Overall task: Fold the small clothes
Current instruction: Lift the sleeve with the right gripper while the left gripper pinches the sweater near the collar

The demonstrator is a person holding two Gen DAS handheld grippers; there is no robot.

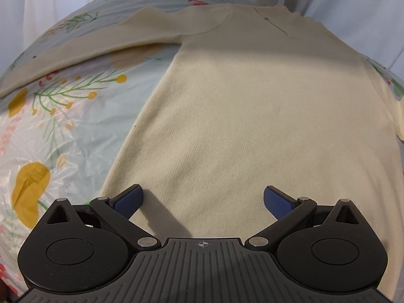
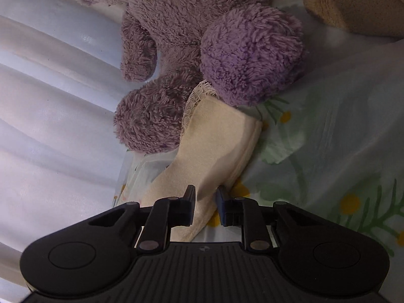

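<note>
Cream sweater [image 1: 252,106] lies spread flat on the floral bedsheet [image 1: 63,126] in front of your left hand, its ribbed body running from just under the tool up to the collar at the far edge. One long sleeve [image 1: 75,50] stretches out to the left across the sheet, and a small dark zip or placket line shows near the neck. Your left gripper [image 1: 203,202] hovers over the near hem with its blue-padded fingers [image 1: 128,200] spread wide, nothing between them; their shadows fall on the knit just below.

On the other side, your right gripper [image 2: 205,202] has its fingers drawn in narrow around the end of a cream sleeve [image 2: 214,141] that lies on the sheet. The cloth passes between them, and they look closed on it, though the exact contact at the pads is hard to make out. That sleeve runs away from the tool to a lace-trimmed cuff [image 2: 197,101], which is tucked against the foot of a purple plush toy [image 2: 202,38] sitting at the edge of the bed. A beige plush shape [image 2: 353,7] shows at the top right, and pale curtain folds [image 2: 50,88] fill the left side of your right wrist view
</note>
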